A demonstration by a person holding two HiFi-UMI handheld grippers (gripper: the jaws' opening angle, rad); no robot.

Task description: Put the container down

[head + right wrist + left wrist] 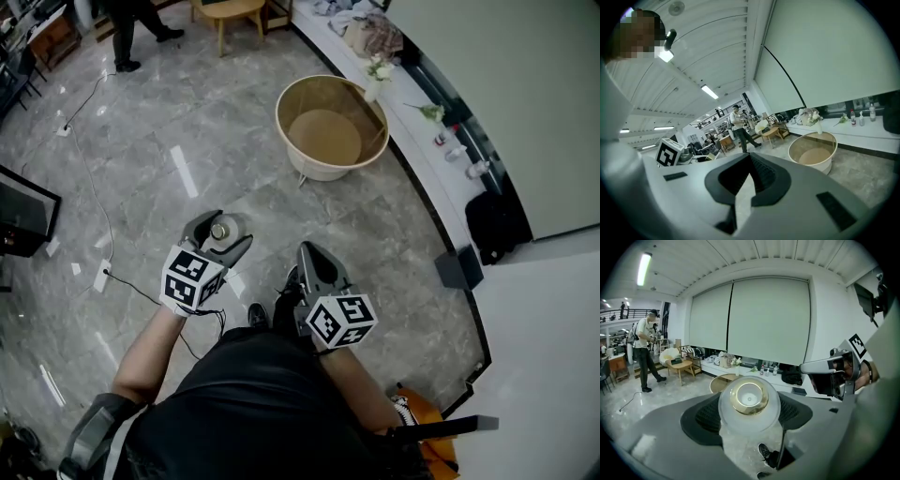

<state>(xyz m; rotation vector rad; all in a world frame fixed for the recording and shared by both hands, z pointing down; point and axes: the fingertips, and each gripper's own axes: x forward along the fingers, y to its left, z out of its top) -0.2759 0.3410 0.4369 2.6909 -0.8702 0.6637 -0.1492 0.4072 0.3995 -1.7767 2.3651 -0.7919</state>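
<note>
The container [749, 401] is held in the air by the left claw [221, 234], above the floor [187, 141] in front of the person and well apart from any tabletop. In the left gripper view the two jaws press on its round sides, and its gold-ringed mouth faces the camera.

The right claw [750, 159] has its jaws together, with nothing between them. It hangs just beside the left one.

**How it will handle.** The container is small and looks like frosted glass with a gold ring, so I judge it light, stiff, smooth and easy to break. The round wall gives the jaws little to bite on, and it could slip or turn if the grip gets loose. The best place to hold it seems to be the widest part of the body, where the ribbed pads [705, 416] already sit. It should probably go down slowly and level, and the jaws should part only when it rests on something.

**Count.**
- One container
- Two claws
- One big round tub [330, 127] on the floor, near the ledge [412, 122] along the wall
- On that ledge, one vase [372, 89] with flowers and, as far as I can tell, three small bottles [457, 153]
- One person [131, 28] standing far off
</note>
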